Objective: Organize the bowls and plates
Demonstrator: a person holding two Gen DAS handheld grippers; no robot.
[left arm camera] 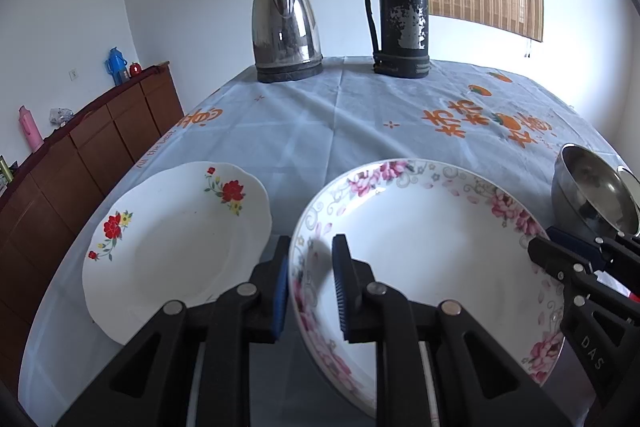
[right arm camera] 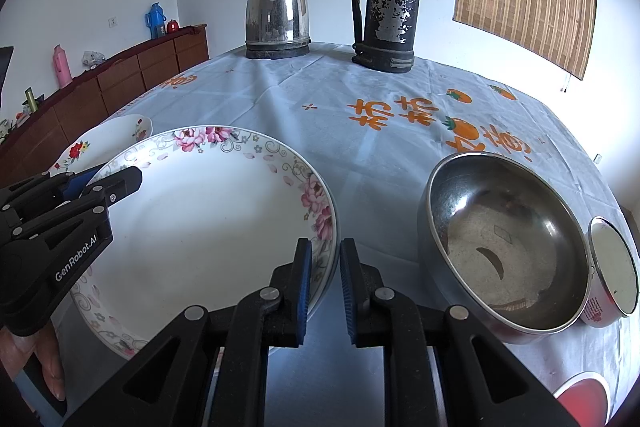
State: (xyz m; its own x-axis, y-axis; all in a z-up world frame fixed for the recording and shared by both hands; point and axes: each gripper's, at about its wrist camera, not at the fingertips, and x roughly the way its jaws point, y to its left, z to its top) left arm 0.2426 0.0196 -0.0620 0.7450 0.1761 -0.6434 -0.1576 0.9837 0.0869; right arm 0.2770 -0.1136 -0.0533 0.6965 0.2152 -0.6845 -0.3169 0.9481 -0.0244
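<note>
I've got both grippers on the pink-flowered plate [left arm camera: 432,247] at the near middle of the desk [left arm camera: 320,115]: the left gripper [left arm camera: 310,283] has its fingers nipped narrow over the plate's left rim, and the right gripper [right arm camera: 324,283] straddles the right rim, fingers just as narrow. Left of it lies the red-flowered plate [left arm camera: 176,239]. Right of it sits the steel bowl [right arm camera: 508,243], with a small white bowl [right arm camera: 612,267] just beside that.

Steel kettle [left arm camera: 286,31] beside worn flask [left arm camera: 400,7]
</note>
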